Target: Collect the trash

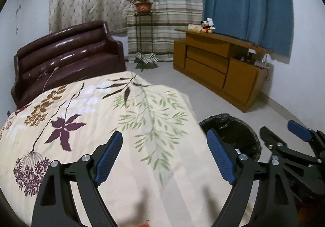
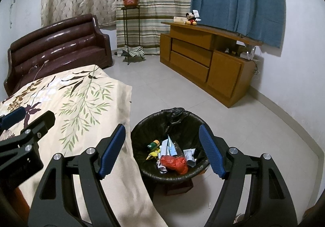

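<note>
1. Your right gripper (image 2: 161,151) has its jaws spread wide with nothing between the blue pads (image 2: 111,151); it hangs above the trash bin (image 2: 140,158), pointing down and forward into it.

2. Your left gripper (image 1: 164,158) is likewise spread apart and empty, held over the near part of the desk, which is covered by a floral cloth (image 1: 91,109).

3. The bin, lined with a black bag, stands on the floor just off the right edge of the desk. Seen from the left gripper, it lies to the right and lower (image 1: 235,133); the right gripper is the nearer one, and you can see it (image 1: 292,135) beside the bin in the left view.

4. Inside the bin lie a crumpled red plastic bag (image 2: 174,163), a small green bottle (image 2: 153,144), a yellow wrapper (image 2: 152,155) and some paper packets (image 2: 170,146). They sit toward the near side of the bin's floor, directly between the right gripper's jaws as that camera sees them.

5. On the cloth ahead of the left gripper no loose trash shows. A small red-orange scrap (image 1: 144,224) peeks in at the very bottom of the left view, at the near edge of the desk, below and behind the jaws; what it is I cannot tell.

6. If that scrap is trash, the left gripper is nearer and would, I judge, need to draw back and dip toward the near edge.
</note>
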Demonstrator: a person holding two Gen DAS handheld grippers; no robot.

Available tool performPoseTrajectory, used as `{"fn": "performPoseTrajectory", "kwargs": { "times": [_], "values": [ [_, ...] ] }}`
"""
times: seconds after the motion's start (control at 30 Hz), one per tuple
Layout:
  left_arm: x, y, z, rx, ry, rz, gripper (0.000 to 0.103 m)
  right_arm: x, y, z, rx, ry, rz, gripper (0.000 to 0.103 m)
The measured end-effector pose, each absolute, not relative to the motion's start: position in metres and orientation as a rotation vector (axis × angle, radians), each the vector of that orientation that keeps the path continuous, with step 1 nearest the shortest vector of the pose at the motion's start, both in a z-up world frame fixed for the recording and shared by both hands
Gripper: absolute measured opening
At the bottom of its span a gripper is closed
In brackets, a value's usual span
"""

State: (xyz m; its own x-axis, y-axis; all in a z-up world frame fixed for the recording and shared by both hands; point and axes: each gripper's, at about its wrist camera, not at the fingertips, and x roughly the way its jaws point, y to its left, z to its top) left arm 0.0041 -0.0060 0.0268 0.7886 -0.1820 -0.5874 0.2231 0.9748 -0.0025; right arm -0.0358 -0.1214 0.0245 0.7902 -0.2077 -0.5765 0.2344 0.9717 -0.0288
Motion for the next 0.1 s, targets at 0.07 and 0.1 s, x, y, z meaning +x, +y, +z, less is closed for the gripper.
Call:
{"fn": "performPoseTrajectory", "kwargs": {
  "times": [0.07, 0.1],
  "values": [
    [0.009, 0.004, 0.022, 0.061, 0.652, -0.2, 0.082, -0.034, -0.115, 0.022, 0.041, 0.626, -0.225, 0.075],
    [0.011, 0.01, 0.021, 0.057, 0.661, -0.192, 0.082, -0.034, -0.112, 0.021, 0.039, 0.629, -0.218, 0.077]
  ]
}}
